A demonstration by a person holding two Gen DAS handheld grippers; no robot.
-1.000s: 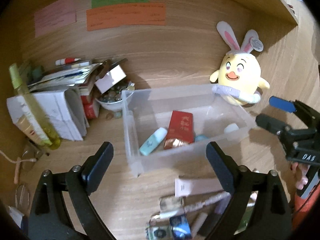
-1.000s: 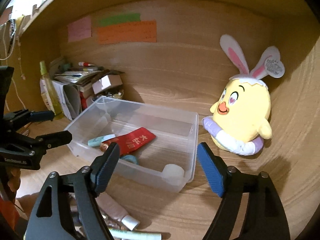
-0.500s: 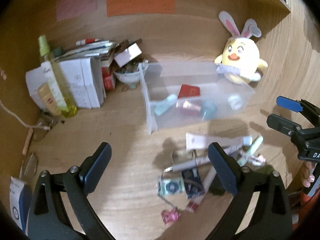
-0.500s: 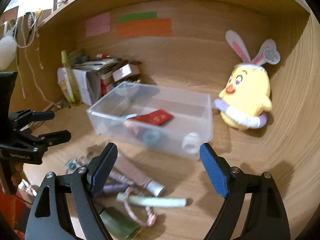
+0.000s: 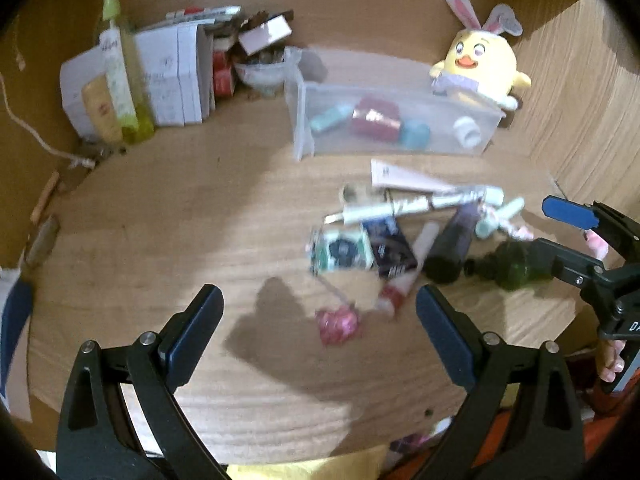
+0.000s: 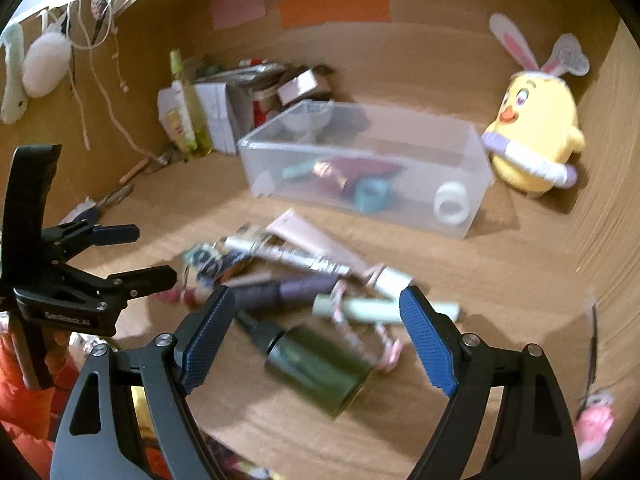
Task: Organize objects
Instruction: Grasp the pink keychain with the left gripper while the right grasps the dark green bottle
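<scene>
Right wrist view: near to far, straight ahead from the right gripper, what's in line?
right gripper → dark green bottle → mint green tube → clear plastic bin → orange sticky note on the back wall

My clear plastic box [image 6: 460,216] holds a few small items; tubes and a dark green bottle [image 6: 320,364] lie scattered before it.
</scene>
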